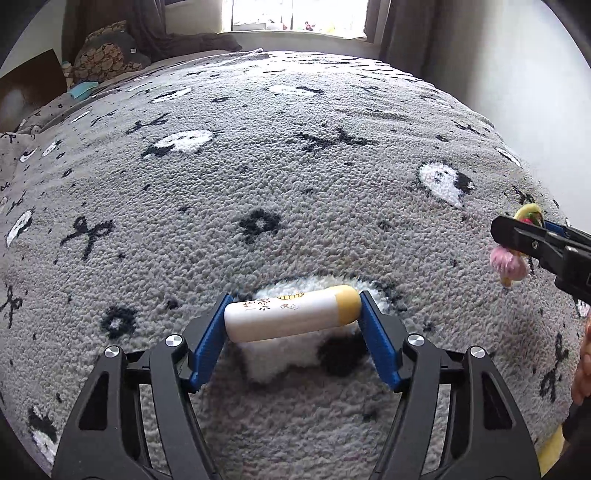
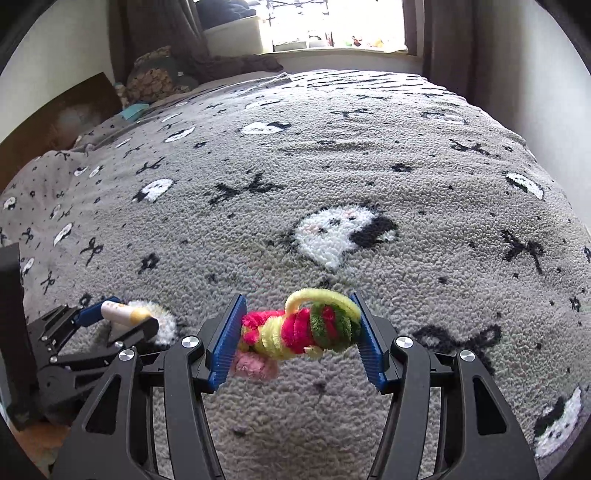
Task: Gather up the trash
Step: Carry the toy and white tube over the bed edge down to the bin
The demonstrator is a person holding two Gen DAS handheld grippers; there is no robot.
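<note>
left hand-held gripper (image 1: 293, 325) is clamped on a small white tube (image 1: 291, 314) with a yellow cap, blue pads (image 1: 208, 338) pressing on each end, the tube lying crosswise between them with its cap toward the right pad. printed characters run along its white body. it hangs just over the grey blanket (image 1: 295, 166), right above one of the white and black woven patches.

over on the right side, the right hand-held gripper (image 2: 299, 330) is closed on a bundle of fuzzy pipe cleaners (image 2: 303, 326), pink, yellow and green coils wound together, one yellow loop arching up toward the right pad. a pale pink pompom (image 2: 255, 363) dangles off the underside near the left pad. from the left wrist view that same bundle peeks out at the far right edge, pompom below the black fingers.

both grippers sit side by side over the near part of the bed, well apart from each other. the blanket is patterned with black bows and small white faces. at the far end, a dark patterned pillow (image 1: 107, 55) rests by the wall, brown curtains (image 2: 447, 40) frame a bright window (image 1: 299, 14), and a small teal item (image 1: 83, 90) lies near the pillow.
</note>
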